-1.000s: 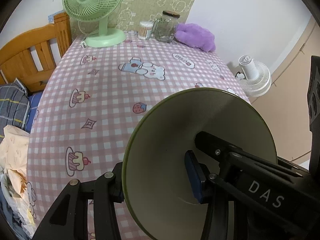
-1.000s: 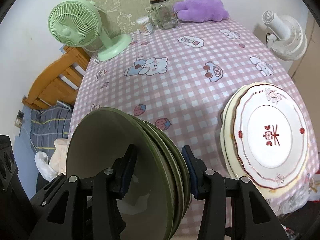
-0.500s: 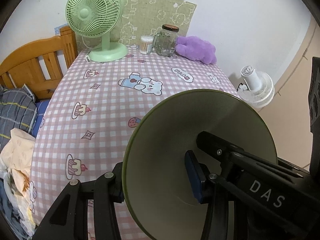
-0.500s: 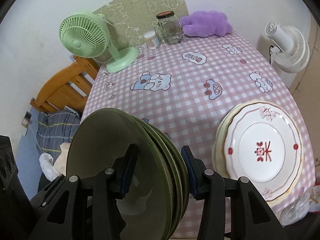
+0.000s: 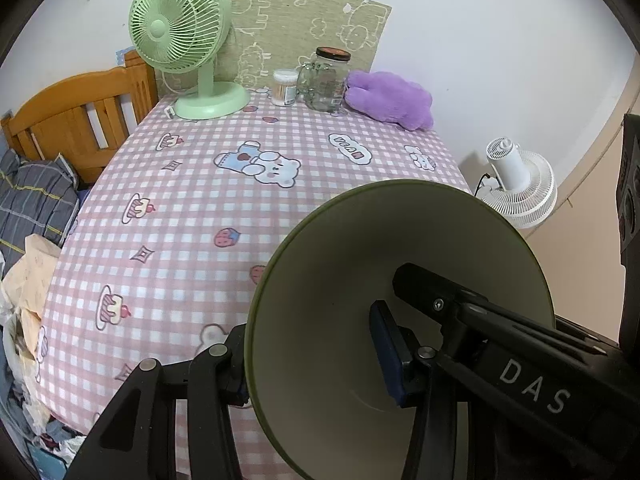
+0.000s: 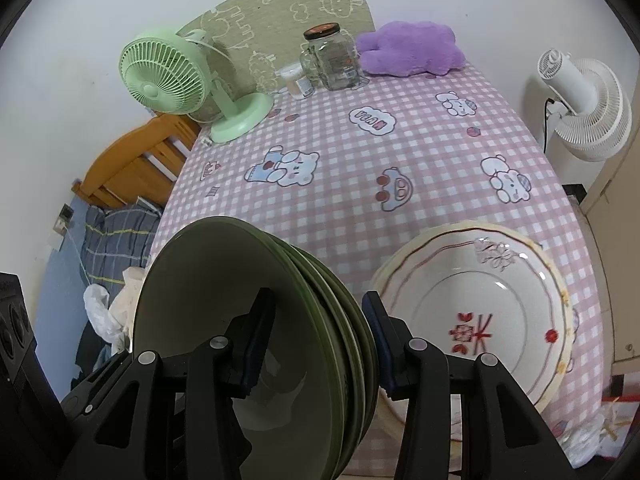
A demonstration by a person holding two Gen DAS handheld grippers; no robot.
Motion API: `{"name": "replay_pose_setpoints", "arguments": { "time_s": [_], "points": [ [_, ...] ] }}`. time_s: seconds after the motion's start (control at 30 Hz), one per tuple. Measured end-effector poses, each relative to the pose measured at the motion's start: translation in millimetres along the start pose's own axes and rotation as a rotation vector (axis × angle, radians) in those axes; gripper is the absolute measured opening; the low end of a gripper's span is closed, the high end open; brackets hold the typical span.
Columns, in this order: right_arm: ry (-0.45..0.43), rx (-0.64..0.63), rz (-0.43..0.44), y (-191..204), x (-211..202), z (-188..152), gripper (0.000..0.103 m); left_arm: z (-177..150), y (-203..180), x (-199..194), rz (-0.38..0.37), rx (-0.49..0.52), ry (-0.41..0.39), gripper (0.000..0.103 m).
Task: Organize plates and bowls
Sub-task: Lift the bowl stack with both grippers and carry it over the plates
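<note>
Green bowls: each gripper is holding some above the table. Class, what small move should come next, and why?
Probably bring the left gripper with its single green bowl toward the stack of green bowls clamped in the right gripper, to nest it. Both are held on edge above the checked tablecloth, and the patterned plates already lie stacked.

At the far edge of the surface (image 6: 360, 152) stand a fan (image 6: 168, 76) at upper left, a jar (image 6: 332, 60) in the middle, and a plush toy (image 6: 412, 50) to its right. A stack of plates (image 6: 472, 320) lies at lower right.
</note>
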State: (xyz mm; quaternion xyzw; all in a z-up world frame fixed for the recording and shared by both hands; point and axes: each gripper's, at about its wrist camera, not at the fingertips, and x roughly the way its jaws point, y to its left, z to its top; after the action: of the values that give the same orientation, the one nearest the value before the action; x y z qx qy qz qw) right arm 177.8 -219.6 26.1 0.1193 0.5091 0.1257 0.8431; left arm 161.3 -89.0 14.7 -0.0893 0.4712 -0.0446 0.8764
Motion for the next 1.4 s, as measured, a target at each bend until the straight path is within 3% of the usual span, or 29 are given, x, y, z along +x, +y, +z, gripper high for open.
{"name": "replay_pose_setpoints", "arguments": {
  "time_s": [0.53,1.07,1.4],
  "points": [
    [0.025,-0.072,-0.004,-71,-12,17,0.048,-7,-69,28,0.003,-0.082,-0.011,0.048],
    [0.117,-0.107,0.001,-118,7,15,0.048,-24,-97,59,0.043,-0.154,0.054,0.048],
    [0.142,-0.095,0.02,-131,22,16,0.047,-21,-110,70,0.114,-0.099,0.053,0.047]
  ]
}}
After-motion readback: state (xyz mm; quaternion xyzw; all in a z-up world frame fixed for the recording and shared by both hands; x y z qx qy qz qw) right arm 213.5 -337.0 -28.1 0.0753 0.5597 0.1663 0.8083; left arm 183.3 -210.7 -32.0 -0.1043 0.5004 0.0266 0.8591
